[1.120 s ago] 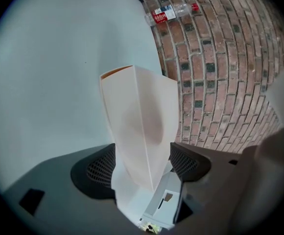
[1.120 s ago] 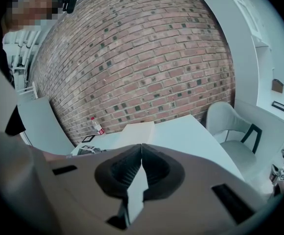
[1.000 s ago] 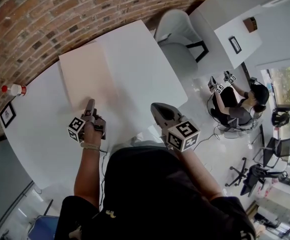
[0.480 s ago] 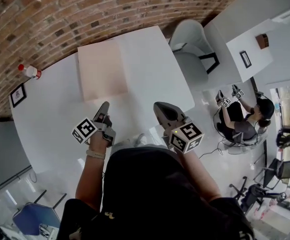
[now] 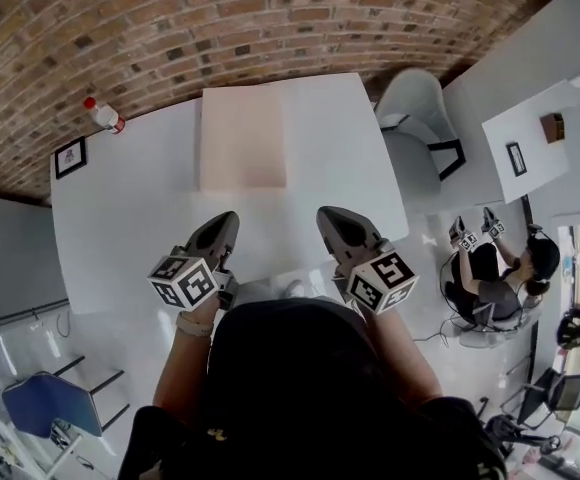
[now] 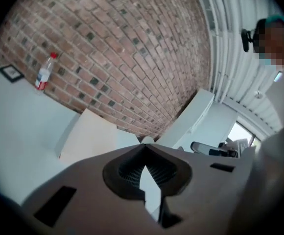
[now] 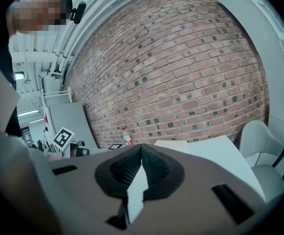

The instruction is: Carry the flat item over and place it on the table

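The flat item is a pale beige board [image 5: 240, 136] lying flat on the white table [image 5: 130, 228], towards its far side by the brick wall. My left gripper [image 5: 224, 220] hangs above the table's near edge, short of the board and clear of it. Its jaws have just been closing with nothing between them, and they are now shut and empty. My right gripper [image 5: 331, 214] is beside it, also shut and empty. The board [image 6: 90, 136] appears ahead of the left gripper [image 6: 143, 146]. Past the right gripper [image 7: 141, 150] the board [image 7: 171, 144] is only a thin strip.
A bottle with a red cap [image 5: 103, 115] and a small framed picture [image 5: 70, 156] stand at the table's far left. A white chair [image 5: 420, 128] sits right of the table. Another person [image 5: 490, 263] holds grippers at the right. A blue chair [image 5: 50, 408] is at the lower left.
My left gripper has come off the board's near corner, lifted and rolled, and its jaws have closed empty. The right gripper has risen a little. The board stays flat on the table.
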`<state>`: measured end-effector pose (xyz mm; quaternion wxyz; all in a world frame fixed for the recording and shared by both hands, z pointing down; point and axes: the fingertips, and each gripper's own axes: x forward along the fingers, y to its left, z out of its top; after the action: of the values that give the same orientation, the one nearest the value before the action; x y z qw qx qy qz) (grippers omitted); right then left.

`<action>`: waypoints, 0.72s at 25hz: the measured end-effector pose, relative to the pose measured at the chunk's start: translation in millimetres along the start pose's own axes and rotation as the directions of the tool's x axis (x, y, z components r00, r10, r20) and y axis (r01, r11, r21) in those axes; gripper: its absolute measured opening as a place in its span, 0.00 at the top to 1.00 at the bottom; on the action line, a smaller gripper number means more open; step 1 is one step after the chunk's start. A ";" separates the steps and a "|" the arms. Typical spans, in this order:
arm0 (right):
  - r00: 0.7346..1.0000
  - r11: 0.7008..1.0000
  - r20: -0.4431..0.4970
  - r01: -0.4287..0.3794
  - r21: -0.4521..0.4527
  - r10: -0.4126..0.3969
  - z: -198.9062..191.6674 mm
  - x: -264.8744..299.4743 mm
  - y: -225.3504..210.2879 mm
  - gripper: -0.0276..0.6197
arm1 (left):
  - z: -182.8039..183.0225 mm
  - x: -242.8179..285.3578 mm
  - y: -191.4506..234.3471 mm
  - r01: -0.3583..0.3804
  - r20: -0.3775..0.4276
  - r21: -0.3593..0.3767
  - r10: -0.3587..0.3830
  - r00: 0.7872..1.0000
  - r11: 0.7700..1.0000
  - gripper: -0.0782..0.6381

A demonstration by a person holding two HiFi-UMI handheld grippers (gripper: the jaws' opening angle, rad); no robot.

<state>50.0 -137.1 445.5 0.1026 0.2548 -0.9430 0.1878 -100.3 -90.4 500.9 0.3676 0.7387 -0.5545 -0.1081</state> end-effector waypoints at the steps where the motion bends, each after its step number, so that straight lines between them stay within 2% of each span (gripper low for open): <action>1: 1.000 1.000 0.002 -0.018 -0.008 0.018 1.7 2.8 4.0 0.94 | 3.9 -5.1 -5.6 -0.007 -0.001 0.054 0.007 1.000 0.999 0.88; 5: 0.997 0.996 0.002 -0.078 -0.037 0.078 8.4 7.9 23.2 0.94 | 17.2 -24.3 -25.8 -0.025 0.002 0.206 0.025 1.000 0.978 0.88; 10: 0.988 0.985 0.011 -0.153 -0.084 0.154 21.9 11.4 46.9 0.94 | 35.2 -45.9 -42.0 -0.097 0.033 0.391 0.091 0.995 0.915 0.88; 18: 0.974 0.966 0.015 -0.221 -0.133 0.225 32.7 13.0 69.0 0.94 | 54.6 -72.1 -52.6 -0.172 0.128 0.515 0.122 0.984 0.840 0.89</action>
<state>-0.1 -101.0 398.8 0.0831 0.1426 -0.9773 0.1325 -118.4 -42.7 409.5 0.1345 0.7604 -0.6339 0.0422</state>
